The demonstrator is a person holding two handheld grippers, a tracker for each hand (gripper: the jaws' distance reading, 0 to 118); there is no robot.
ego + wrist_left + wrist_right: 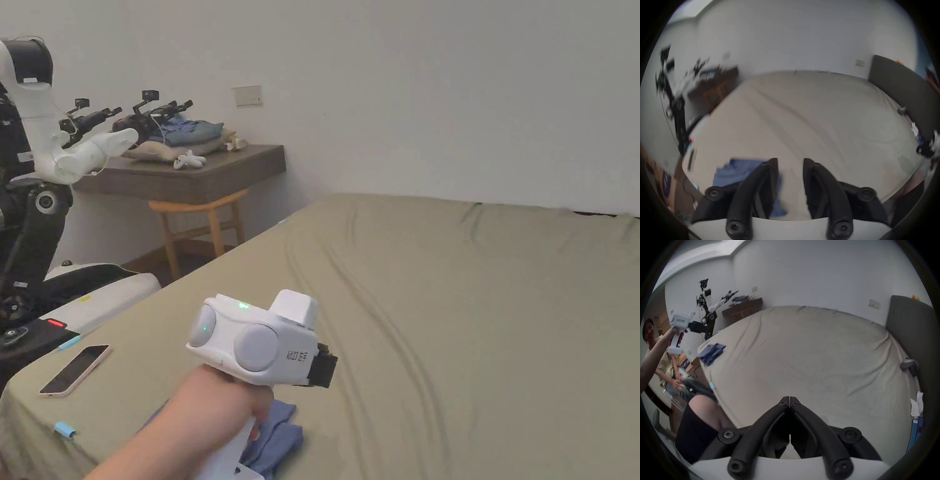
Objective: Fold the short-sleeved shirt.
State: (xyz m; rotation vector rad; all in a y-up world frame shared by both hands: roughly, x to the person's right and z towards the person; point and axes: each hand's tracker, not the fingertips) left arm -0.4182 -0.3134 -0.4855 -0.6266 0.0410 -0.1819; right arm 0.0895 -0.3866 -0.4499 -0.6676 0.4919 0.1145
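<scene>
The right gripper hangs low over the bed, jaws pressed together on nothing. The left gripper is held up above the bed's near corner, jaws parted and empty. Below it, near that corner, the blue shirt lies in a compact bundle, touched by neither gripper. A phone lies farther along the edge. Judged status: the shirt appears already folded, or bunched awaiting spreading; the pictures cannot settle which.
</scene>
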